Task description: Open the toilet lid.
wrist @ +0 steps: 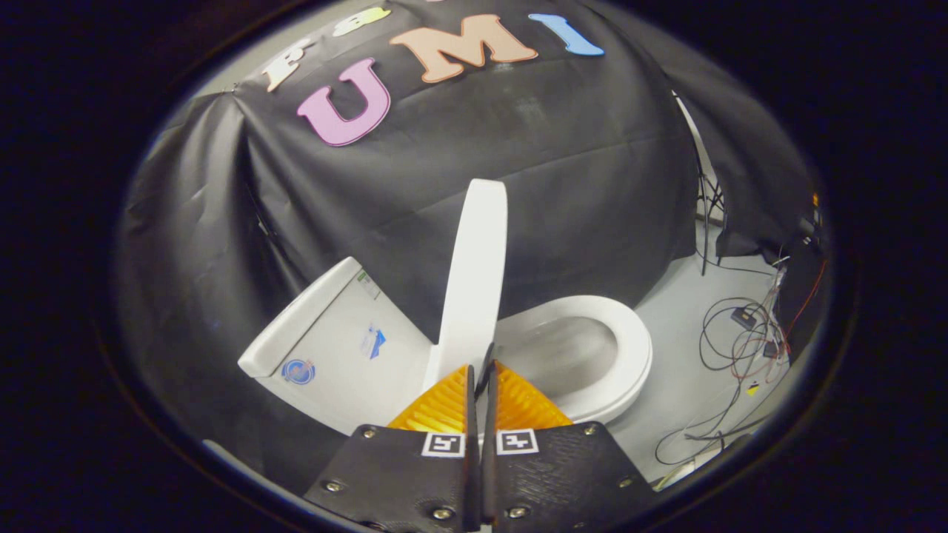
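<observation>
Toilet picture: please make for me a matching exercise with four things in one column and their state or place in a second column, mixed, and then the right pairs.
Things:
1. lid
2. seat
3. tank
4. cables

States:
A. lying loose on the floor
B. standing up, edge-on, just ahead of the gripper
C. down flat around the bowl
D. beside the raised lid, with stickers on it

Pairs: 1-B, 2-C, 3-D, 4-A
</observation>
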The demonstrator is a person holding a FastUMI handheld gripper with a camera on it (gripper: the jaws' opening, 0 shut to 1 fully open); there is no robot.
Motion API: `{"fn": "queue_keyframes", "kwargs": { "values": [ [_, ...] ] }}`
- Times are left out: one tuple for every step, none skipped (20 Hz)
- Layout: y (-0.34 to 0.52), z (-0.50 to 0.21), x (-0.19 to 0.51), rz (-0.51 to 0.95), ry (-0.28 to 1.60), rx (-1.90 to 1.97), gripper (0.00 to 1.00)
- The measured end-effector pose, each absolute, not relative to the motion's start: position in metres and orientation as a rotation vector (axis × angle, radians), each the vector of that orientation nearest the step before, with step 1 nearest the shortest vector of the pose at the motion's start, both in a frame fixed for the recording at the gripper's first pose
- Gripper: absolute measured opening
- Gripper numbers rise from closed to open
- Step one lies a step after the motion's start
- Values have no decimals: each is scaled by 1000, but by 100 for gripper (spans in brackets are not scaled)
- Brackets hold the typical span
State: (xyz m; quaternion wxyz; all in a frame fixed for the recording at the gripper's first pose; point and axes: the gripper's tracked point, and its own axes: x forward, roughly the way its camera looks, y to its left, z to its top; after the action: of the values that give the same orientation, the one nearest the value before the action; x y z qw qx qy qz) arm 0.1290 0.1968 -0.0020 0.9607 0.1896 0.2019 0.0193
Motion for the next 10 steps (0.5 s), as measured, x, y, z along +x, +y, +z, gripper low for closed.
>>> {"fn": "queue_keyframes", "kwargs": {
  "values": [
    [198,0,129,39,408,387,1],
    [200,0,129,41,406,388,1],
    [202,2,129,45,404,387,1],
    [205,3,129,50,400,380,1],
    [207,5,129,54,397,372,1],
    [209,6,130,56,392,367,1],
    [211,8,129,58,387,361,1],
    [214,8,129,59,383,357,1],
    [217,10,129,61,379,353,1],
    [220,11,129,64,374,345,1]
  ]
}}
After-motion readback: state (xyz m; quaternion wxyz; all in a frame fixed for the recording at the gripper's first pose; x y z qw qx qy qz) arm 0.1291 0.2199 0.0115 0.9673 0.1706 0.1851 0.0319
